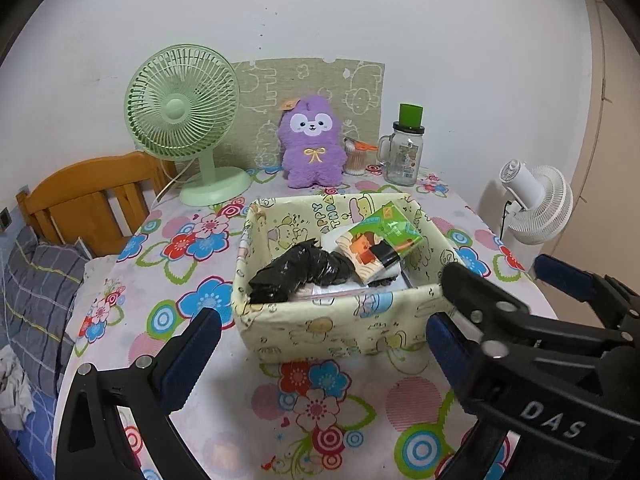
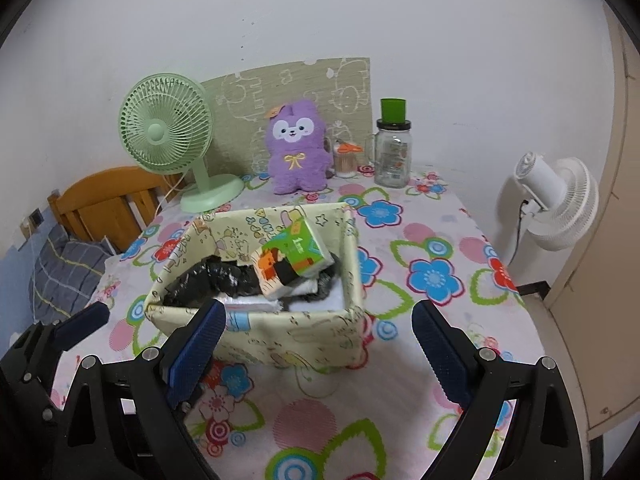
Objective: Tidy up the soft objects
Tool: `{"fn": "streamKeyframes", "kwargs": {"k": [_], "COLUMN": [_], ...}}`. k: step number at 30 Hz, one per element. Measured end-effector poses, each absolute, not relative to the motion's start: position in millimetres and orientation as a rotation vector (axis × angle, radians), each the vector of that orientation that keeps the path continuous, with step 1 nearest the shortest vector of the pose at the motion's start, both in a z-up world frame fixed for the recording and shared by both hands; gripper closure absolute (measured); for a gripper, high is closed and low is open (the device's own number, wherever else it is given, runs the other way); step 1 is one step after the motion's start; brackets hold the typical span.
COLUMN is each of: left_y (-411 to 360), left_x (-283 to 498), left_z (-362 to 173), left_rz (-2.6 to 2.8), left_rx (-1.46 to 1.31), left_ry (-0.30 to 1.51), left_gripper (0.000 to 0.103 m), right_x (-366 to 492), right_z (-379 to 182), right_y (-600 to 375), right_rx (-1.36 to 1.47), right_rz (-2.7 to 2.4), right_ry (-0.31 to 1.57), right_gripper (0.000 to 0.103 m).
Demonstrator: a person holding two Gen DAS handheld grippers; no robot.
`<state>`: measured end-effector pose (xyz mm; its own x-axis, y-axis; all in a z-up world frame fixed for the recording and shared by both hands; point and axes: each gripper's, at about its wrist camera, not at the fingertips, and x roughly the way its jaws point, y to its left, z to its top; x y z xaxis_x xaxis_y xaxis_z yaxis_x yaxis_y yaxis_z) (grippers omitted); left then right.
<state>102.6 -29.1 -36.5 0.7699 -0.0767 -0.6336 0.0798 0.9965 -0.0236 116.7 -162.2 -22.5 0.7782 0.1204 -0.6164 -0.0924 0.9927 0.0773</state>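
We judge the purple plush toy to be the soft thing left to put away: it stands upright at the far edge of the table, at about 12 o'clock from our right gripper and just past the fabric box, its long axis vertical. Both grippers are spread wide and hold nothing; our left gripper sits near the box's front wall, the right gripper's arm crossing at its 3 o'clock. The box already holds a tissue pack and a crumpled black bag. Neither hand is clearly nearer. The green fan crowds the plush at its 9 o'clock and a glass jar at its 3 o'clock, so we would reach over the box, where open room remains.
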Motion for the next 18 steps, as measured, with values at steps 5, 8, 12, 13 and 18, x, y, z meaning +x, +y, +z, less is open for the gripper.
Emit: {"fn": "streamKeyframes", "kwargs": {"k": [5, 8, 12, 13, 18], "left_y": [-27.6, -25.6, -22.2, -21.2, -16.9], "left_x": [91.5, 83.9, 71.8, 69.4, 58.4], "left_z": [-37.4, -35.6, -31.0, -29.9, -26.0], "left_rz": [-0.090, -0.083, -0.070, -0.068, -0.061], "left_rx": [-0.012, -0.014, -0.015, -0.016, -0.021], "left_ry": [0.691, 0.684, 0.665, 0.661, 0.643], "left_gripper": [0.000, 0.000, 0.000, 0.000, 0.000], "right_x": [101.2, 89.9, 75.7, 72.8, 60.8], "right_z": [-17.6, -14.9, -10.6, -9.6, -6.4], "right_y": [-168.8, -173.3, -179.0, -180.2, -187.2], "right_rx": [0.021, 0.022, 0.019, 0.020, 0.028], "right_rz": [0.073, 0.061, 0.036, 0.031, 0.014], "right_ry": [0.647, 0.634, 0.607, 0.604, 0.590], "right_gripper": [0.007, 0.007, 0.007, 0.007, 0.007]}}
